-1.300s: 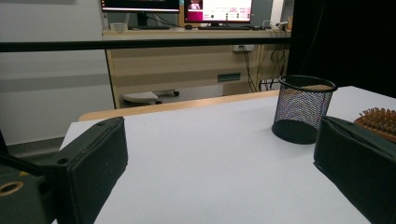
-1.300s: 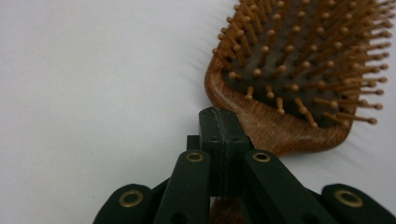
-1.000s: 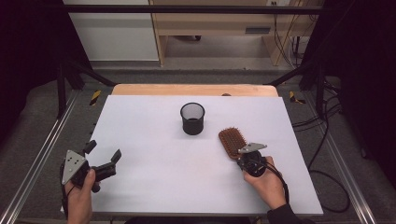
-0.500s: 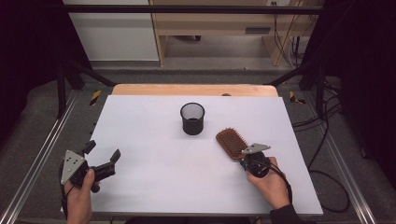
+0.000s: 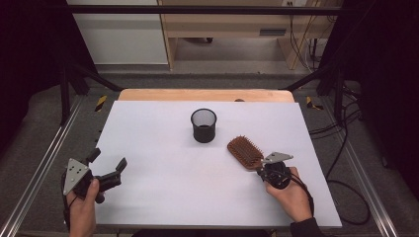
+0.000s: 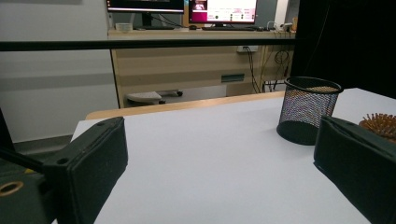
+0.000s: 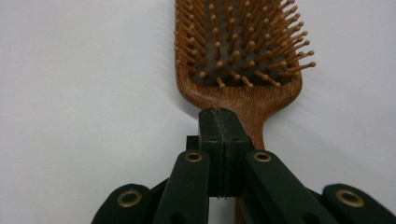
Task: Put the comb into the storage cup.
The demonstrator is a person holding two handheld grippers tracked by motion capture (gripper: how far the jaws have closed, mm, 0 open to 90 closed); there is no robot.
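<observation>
A flat white table (image 5: 163, 148) with a matte, smooth top and a pale wooden strip along its far edge carries everything. Near its centre, slightly far, stands a round black wire-mesh cup (image 5: 203, 125), upright and open at the top. Right of and nearer than the cup lies a wooden brush (image 5: 245, 152), its oval paddle head studded with round-tipped pegs facing up, the handle pointing to the near right. The right gripper (image 7: 219, 140) has its black jaws pressed together over that handle. At the near left, the left gripper (image 5: 106, 170) is held with its blocky jaws spread wide, nothing between them.
</observation>
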